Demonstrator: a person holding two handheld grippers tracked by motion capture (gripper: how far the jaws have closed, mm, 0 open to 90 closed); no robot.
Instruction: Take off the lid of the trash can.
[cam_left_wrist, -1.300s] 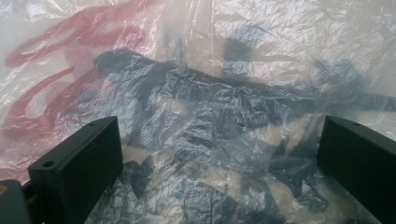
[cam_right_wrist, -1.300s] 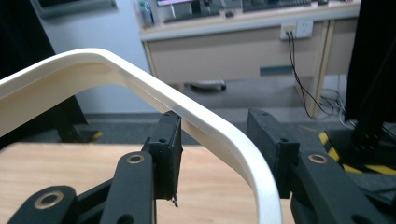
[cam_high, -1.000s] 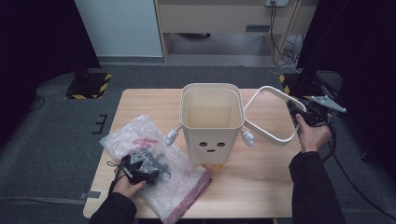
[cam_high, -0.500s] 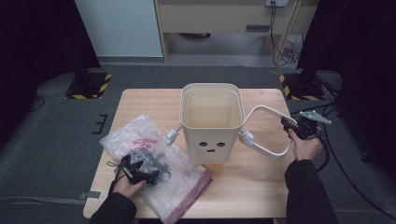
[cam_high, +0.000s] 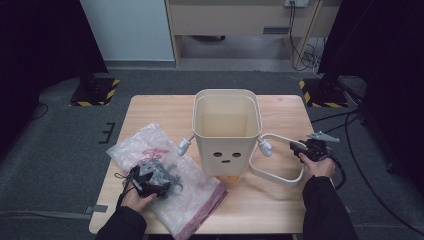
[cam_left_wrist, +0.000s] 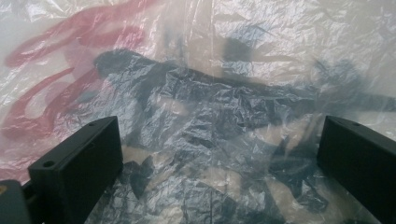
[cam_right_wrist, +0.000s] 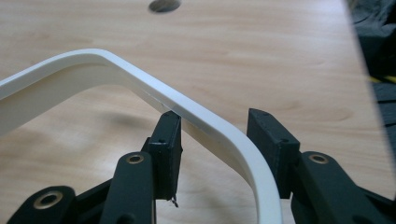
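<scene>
My right gripper: its two black jaws straddle the cream plastic loop handle at a bend; the left pad touches the underside, the right one sits hard against the outer edge, so I read it as a loose hold, not a firm clamp.
What has changed: a second ago I held this handle high beside the bin's rim; now I have swung it down to the bin's right, its far end close over the light wooden table.
The bin: the cream square plastic waste bin with a small printed face stands upright mid-table, its mouth open now that the handle is out of the way.
My left gripper: it has not moved; jaws spread wide, resting on the crumpled clear plastic bag with red print, gripping nothing.
Meaning: the opening looks free for lining the bin; I judge the bag comes next, once I let the handle go.
</scene>
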